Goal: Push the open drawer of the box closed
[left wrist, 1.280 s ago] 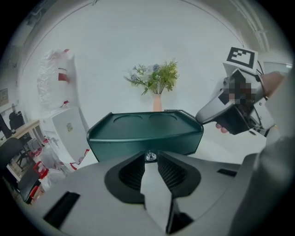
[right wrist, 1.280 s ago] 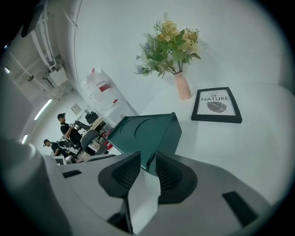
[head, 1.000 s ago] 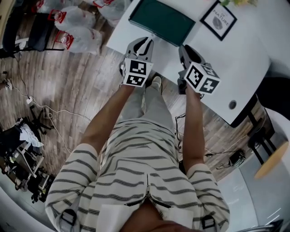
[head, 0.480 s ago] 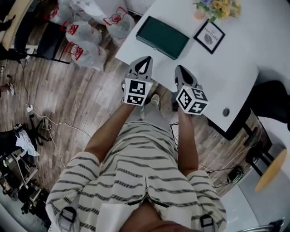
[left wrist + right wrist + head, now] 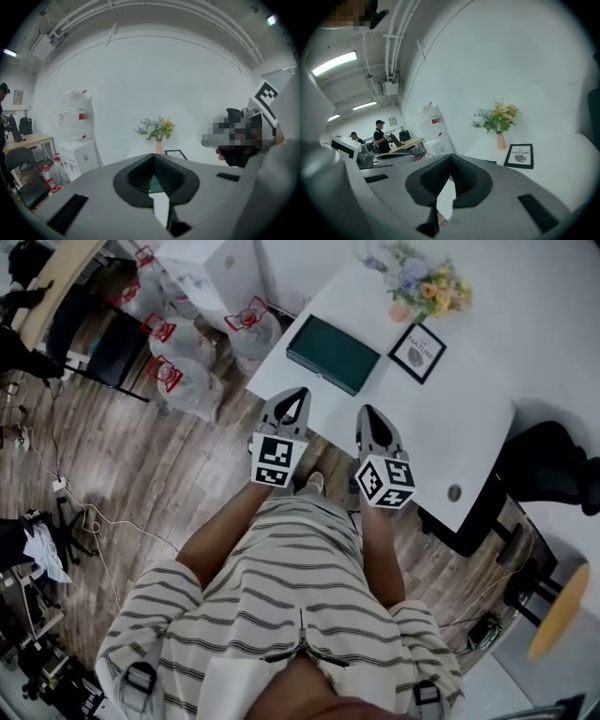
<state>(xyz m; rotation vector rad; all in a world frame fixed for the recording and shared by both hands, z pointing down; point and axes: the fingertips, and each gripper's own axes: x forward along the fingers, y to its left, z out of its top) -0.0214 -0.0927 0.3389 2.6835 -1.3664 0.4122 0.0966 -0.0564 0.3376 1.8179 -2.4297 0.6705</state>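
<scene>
A dark green flat box [image 5: 333,353] lies on the white table [image 5: 469,418] near its left edge; whether its drawer stands out I cannot tell from here. My left gripper [image 5: 297,395] hangs in the air just short of the table's near edge, jaws shut with nothing in them. My right gripper [image 5: 367,413] is beside it over the table's edge, also shut and empty. In the left gripper view the pads [image 5: 140,176] meet, with a sliver of the green box [image 5: 155,185] showing between them low down. The pads [image 5: 464,178] in the right gripper view meet as well.
A vase of flowers [image 5: 419,292] and a framed print [image 5: 418,352] stand on the table beyond the box. White bags with red print [image 5: 178,367] and a dark chair [image 5: 112,343] sit on the wooden floor at the left. A person [image 5: 380,136] stands at a far desk.
Both grippers have risen and drawn back from the table toward my body. Their jaws, spread a second ago, have come together. More of the table shows, with the flowers in view.
</scene>
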